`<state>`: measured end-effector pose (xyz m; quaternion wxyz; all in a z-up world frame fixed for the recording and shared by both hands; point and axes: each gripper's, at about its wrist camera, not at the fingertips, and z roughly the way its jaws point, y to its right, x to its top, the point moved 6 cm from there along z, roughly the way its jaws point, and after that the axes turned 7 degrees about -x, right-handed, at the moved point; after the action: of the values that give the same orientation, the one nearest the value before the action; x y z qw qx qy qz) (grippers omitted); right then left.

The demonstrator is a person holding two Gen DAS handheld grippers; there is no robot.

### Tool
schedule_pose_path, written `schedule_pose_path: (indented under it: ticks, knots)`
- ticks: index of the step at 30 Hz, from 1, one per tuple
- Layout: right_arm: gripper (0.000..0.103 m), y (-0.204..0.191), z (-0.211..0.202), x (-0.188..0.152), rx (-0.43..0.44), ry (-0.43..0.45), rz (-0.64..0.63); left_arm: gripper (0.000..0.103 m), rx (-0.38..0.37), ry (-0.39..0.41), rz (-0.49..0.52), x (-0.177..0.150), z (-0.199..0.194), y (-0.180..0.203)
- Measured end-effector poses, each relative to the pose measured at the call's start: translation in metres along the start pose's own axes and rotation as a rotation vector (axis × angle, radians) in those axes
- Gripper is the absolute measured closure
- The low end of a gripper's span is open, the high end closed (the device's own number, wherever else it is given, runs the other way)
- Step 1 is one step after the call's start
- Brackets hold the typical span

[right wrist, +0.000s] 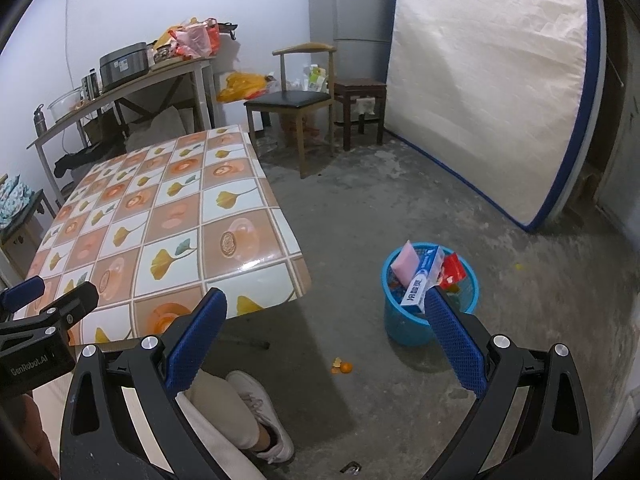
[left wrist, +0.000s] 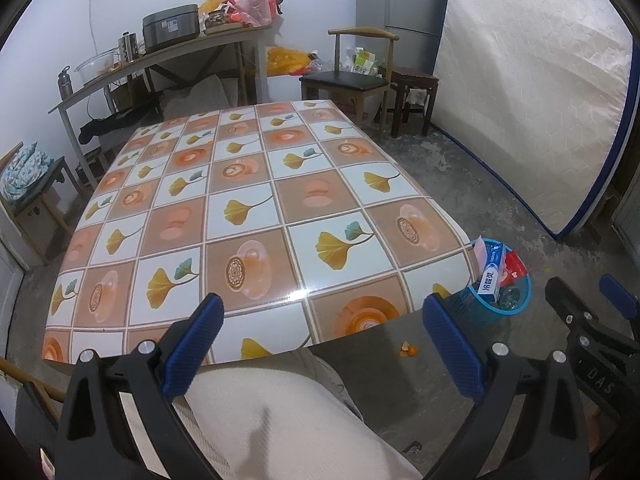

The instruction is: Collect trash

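Now we hold the left gripper [left wrist: 322,320] and right gripper [right wrist: 326,314] spread, empty; one round blue mesh bin [right wrist: 404,326] holds one toothpaste box [right wrist: 422,280]; two peel scraps [right wrist: 341,367] lie near.

Concrete floor [right wrist: 360,208], white wall [right wrist: 160,8], leaning mattress [right wrist: 480,92], perhaps fridge [right wrist: 348,8]

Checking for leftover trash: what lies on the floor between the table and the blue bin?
Mostly bare floor; orange peel scraps lie nearer the camera, clearest in the right wrist view.

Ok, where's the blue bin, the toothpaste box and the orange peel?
blue bin [right wrist: 404,326], right wrist view, its outer wall.
toothpaste box [right wrist: 420,288], right wrist view, its printed side.
orange peel [right wrist: 342,367], right wrist view, on the floor.
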<state>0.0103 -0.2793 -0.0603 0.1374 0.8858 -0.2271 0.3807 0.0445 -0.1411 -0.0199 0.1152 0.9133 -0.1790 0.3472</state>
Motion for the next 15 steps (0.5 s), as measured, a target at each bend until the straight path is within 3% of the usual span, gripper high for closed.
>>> schedule_pose_path:
  ticks: [15]
  knots:
    - [0.008, 0.0031, 0.0006, 0.0005, -0.002, 0.000, 0.001, 0.006, 0.000, 0.000, 0.003, 0.0004, 0.0002, 0.0009]
